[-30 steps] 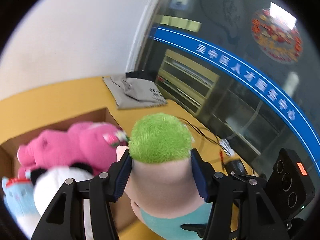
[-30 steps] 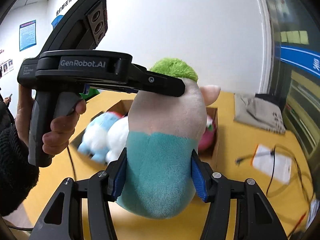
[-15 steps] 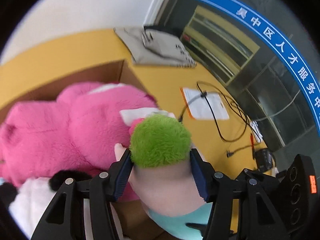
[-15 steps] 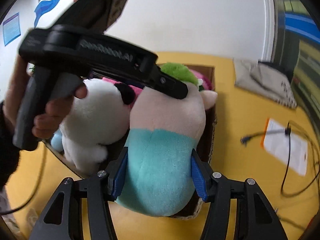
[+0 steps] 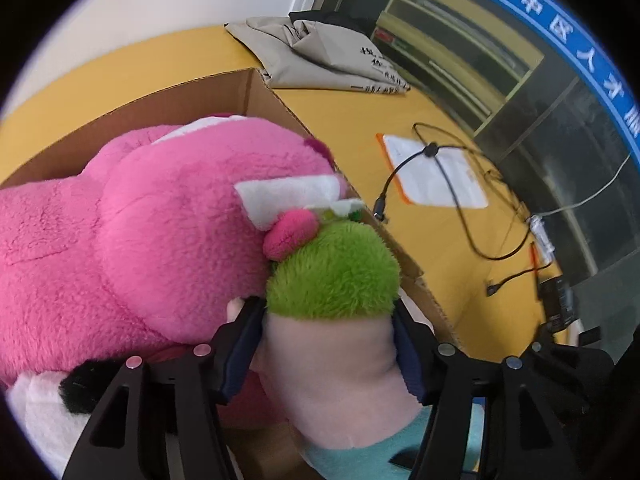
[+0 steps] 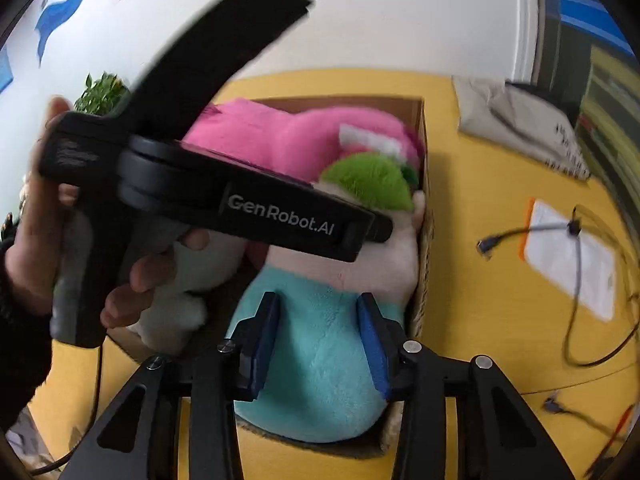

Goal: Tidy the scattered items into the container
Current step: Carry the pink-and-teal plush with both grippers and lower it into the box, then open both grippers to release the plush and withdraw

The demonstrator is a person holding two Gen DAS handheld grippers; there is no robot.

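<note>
A plush doll with green hair (image 5: 334, 272), a pale pink head and a teal body (image 6: 320, 344) is held by both grippers. My left gripper (image 5: 328, 340) is shut on its head, just under the hair. My right gripper (image 6: 318, 336) is shut on its teal body. The doll lies low in the right side of the cardboard box (image 5: 276, 100) (image 6: 424, 240), pressed against a big pink plush (image 5: 152, 224) (image 6: 288, 136). A white and black plush (image 5: 44, 404) lies under the pink one. The left gripper's body (image 6: 224, 200) crosses the right wrist view.
The box stands on a yellow table (image 5: 352, 120). A grey folded bag (image 5: 320, 56) (image 6: 520, 120) lies behind the box. A white card with an orange edge (image 5: 432, 176) (image 6: 568, 256) and black cables (image 5: 472, 240) lie right of the box.
Both grippers have lowered the green-haired doll from above the table down into the box beside the pink plush. Both stay shut on it.
</note>
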